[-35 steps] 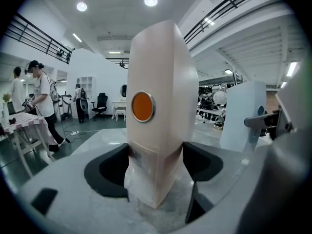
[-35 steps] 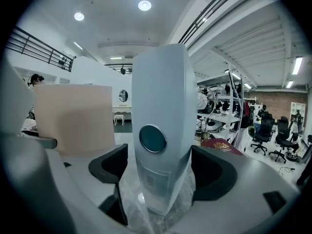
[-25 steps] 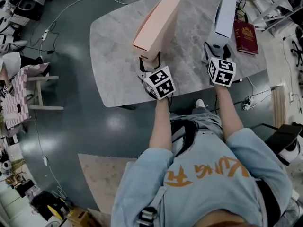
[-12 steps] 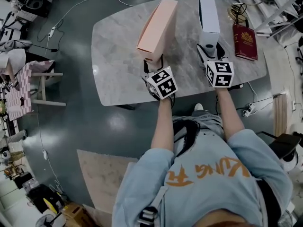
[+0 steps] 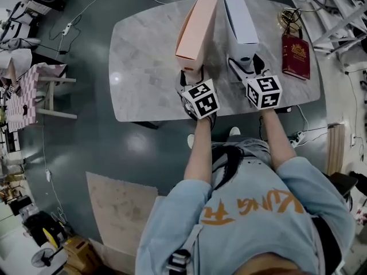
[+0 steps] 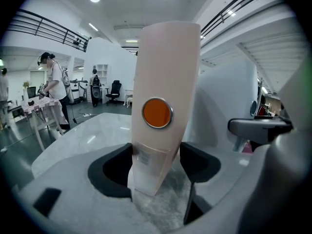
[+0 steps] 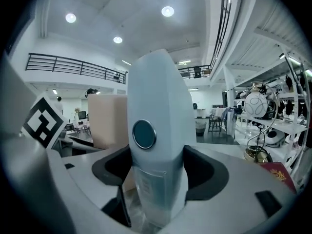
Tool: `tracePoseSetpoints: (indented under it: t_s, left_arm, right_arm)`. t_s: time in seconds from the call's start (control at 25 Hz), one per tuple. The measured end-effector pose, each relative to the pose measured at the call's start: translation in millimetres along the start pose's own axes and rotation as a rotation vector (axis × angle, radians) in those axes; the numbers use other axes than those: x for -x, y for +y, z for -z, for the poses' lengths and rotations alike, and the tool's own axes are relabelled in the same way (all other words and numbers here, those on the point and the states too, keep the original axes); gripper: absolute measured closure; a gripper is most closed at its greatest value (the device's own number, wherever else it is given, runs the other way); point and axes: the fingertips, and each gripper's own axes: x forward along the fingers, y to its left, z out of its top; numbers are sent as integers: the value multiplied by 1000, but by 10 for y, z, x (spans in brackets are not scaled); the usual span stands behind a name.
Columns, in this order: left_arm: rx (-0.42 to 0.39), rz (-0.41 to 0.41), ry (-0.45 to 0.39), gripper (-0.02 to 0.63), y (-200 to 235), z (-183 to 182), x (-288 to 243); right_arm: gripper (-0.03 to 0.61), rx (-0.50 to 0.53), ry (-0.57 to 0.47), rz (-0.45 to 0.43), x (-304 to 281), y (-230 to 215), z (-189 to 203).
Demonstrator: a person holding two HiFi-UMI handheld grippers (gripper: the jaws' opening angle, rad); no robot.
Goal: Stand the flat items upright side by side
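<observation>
On the grey marble table [image 5: 143, 56], 2 long flat boxes stand upright on their narrow edges, side by side, running from near to far. The pink box [image 5: 195, 30] is on the left and the white box [image 5: 239, 19] is just beside it on the right. From above a thin gap shows between their near ends, but whether their far ends touch is hard to tell. Both boxes are closed, so only their outsides show. The pink box has a round orange sticker [image 6: 157, 112] on its near end, and the white box has a round dark sticker [image 7: 144, 134] on its near end.

The left gripper [image 5: 192, 76] grasps the near end of the pink box low down, with 1 pad pressed on each side. Its jaws have just been closing on the box. The right gripper [image 5: 243, 67] is clamped the same way on the near end of the white box.

A red booklet [image 5: 295, 56] lies flat on the table to the right of the white box, apart from it.
</observation>
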Motion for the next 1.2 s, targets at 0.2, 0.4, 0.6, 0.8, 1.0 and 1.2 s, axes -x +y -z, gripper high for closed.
tracePoseSetpoints:
  t_s: [0.2, 0.4, 0.6, 0.8, 1.0, 1.2]
  left_arm:
    - [-11, 6, -13, 302, -225, 2, 0]
    - [-40, 4, -4, 317, -435, 68, 2]
    - [-99, 38, 14, 336, -633, 116, -10]
    - [-175, 86, 33, 348, -718, 110, -15]
    - [-231, 125, 47, 365, -727, 105, -40]
    - [-269, 174, 50, 383, -712, 69, -107]
  right_arm:
    - [245, 3, -1, -86, 5, -21, -10]
    - [238, -20, -2, -152, -2, -89, 1]
    - [227, -26, -3, -194, -38, -113, 10]
    - [210, -49, -7, -255, -103, -19, -62]
    - [221, -44, -6, -274, -177, 89, -70]
    - [221, -50, 7, -240, -238, 51, -71]
